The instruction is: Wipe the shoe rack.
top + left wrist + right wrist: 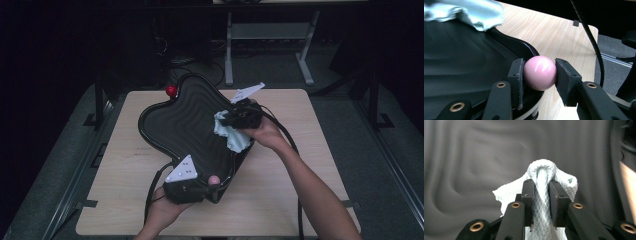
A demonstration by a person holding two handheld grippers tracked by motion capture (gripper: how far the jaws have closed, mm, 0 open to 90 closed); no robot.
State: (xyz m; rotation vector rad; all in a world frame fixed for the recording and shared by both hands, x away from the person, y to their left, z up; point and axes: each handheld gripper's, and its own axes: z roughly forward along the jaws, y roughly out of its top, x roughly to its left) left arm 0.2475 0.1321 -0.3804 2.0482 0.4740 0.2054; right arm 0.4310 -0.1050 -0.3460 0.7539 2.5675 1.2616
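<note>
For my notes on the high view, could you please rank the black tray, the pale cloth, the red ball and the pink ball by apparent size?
1. Black tray, by far the largest.
2. Pale cloth.
3. Red ball and pink ball look alike; the pink one is partly hidden, so I won't rank them.

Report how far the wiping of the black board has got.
Done: left gripper has clamped the pink ball at the board edge, steadying it. In hand: right gripper presses a pale cloth onto the ribbed surface. Left: how much remains unwiped cannot be told.
</note>
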